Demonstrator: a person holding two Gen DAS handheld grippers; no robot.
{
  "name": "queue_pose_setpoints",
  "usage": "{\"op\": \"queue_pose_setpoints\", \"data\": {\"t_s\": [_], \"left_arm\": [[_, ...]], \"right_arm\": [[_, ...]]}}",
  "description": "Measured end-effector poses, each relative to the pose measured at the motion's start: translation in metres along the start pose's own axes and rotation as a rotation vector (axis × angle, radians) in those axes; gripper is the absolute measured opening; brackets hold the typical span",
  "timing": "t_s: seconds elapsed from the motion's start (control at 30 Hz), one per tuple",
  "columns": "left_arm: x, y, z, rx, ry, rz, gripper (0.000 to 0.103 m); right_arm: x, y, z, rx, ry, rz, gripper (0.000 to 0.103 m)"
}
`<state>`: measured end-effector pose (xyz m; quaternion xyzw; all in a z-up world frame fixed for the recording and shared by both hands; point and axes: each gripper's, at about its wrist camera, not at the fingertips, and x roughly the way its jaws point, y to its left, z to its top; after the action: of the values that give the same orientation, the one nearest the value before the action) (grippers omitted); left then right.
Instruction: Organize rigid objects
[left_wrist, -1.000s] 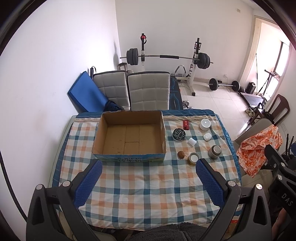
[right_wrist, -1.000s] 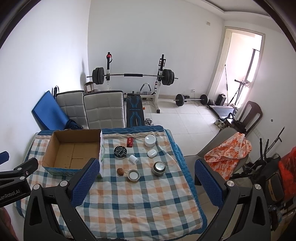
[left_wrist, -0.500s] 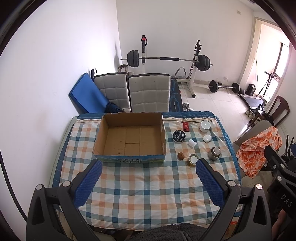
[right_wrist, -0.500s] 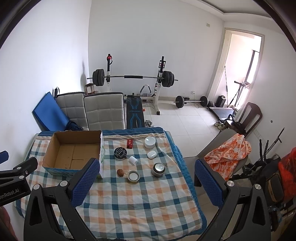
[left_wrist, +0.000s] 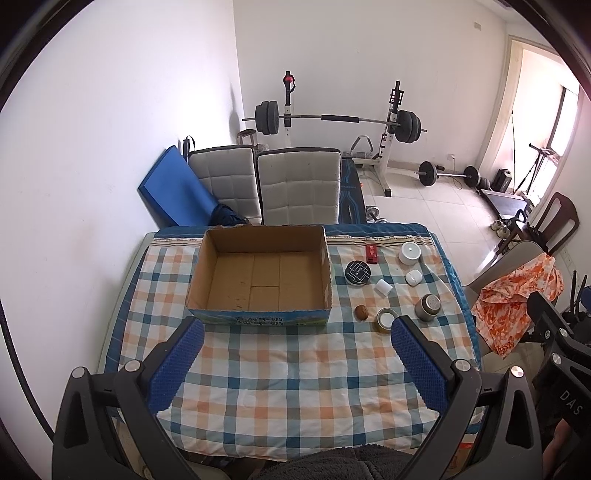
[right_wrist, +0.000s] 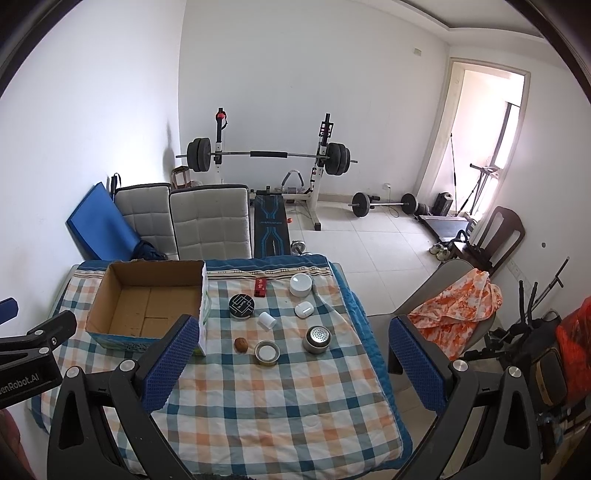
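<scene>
Presently both grippers hang above the near edge of the counter (left_wrist: 295, 369), spread wide and holding nothing: the left gripper (left_wrist: 295, 363) faces the cardboard box (left_wrist: 260, 275), while the right gripper (right_wrist: 291, 360) faces the loose things set out to the right of that box. The box sits open and bare inside, and everything to be sorted lies beyond its right wall, well apart from both grippers and farther from the person. Seven small things are counted there: one red block (right_wrist: 260, 287), one white round jar (right_wrist: 300, 284), one black round tin (right_wrist: 241, 305), one small white cylinder (right_wrist: 267, 319) lying on its side, one white rounded case (right_wrist: 304, 309), one brown nut-like ball (right_wrist: 241, 345), one open gold-rimmed tin (right_wrist: 267, 352), plus one metal cup with a perforated top (right_wrist: 317, 339), making eight. Judged from both views, the right gripper is the nearer one; the gold-rimmed tin and brown ball lie closest to it, straight ahead and slightly left of its centre line.
</scene>
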<state>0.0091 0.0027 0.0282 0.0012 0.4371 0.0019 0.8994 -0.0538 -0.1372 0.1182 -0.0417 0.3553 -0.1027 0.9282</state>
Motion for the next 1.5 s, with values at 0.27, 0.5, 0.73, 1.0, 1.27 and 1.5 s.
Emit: {"op": "queue_pose_setpoints", "data": {"t_s": [0.27,0.5,0.73,1.0,1.27,1.5], "left_arm": [[-0.001,0.0,0.0,-0.001,-0.002,-0.001,0.103],[0.0,-0.001,0.005,-0.001,0.007,0.001,0.103],[0.034,-0.019,0.018,-0.006,0.054,-0.006,0.103],[0.149,-0.065,0.029,0.024,0.236,-0.038,0.103],[0.302,-0.115,0.035,0.025,0.485,-0.064,0.103],[0.42,-0.153,0.047,0.059,0.603,0.033,0.103]], "right_arm": [[0.0,0.001,-0.001,0.001,0.0,0.001,0.103],[0.002,-0.001,0.003,0.007,0.009,0.003,0.103],[0.041,-0.024,0.011,0.031,0.08,0.01,0.103],[0.156,-0.068,0.016,0.086,0.282,-0.018,0.103],[0.338,-0.095,-0.019,0.085,0.539,-0.018,0.103],[0.496,-0.099,-0.072,0.123,0.79,-0.024,0.103]]}}
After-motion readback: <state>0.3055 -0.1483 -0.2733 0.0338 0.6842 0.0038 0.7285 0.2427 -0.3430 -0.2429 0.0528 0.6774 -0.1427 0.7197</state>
